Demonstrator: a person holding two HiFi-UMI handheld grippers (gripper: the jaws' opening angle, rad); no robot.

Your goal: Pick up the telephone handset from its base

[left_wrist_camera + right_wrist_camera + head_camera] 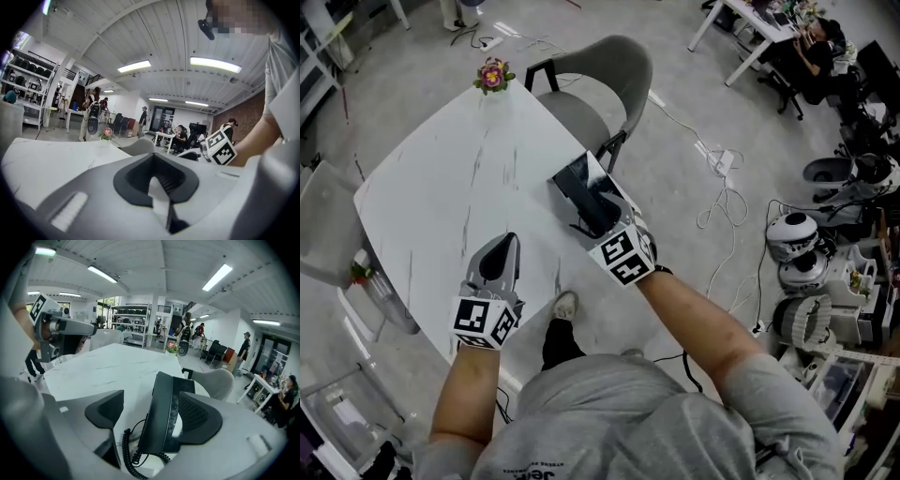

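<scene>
The telephone base (574,178) sits on the white surface (441,206). The handset (160,397) lies on the base, with its coiled cord (127,453) just beside. The right gripper (154,414) has its fingers spread wide, straddling the handset but not clamped on it. The left gripper (502,248) is well apart from the base, with fingers pressed together and empty. A vase (492,77) beyond the base holds pink flowers.

Telephone partly covered, cord clipped.
In head view, near end of telephone (581,186) buried under right gripper (595,211); handset and base not separable there. In right gripper view, base (186,386) mostly behind handset (161,413); near end of handset masked by right-hand pad (201,418); coiled cord (129,456) cut by bottom edge. Beyond telephone, people (244,345) too small to read.
</scene>
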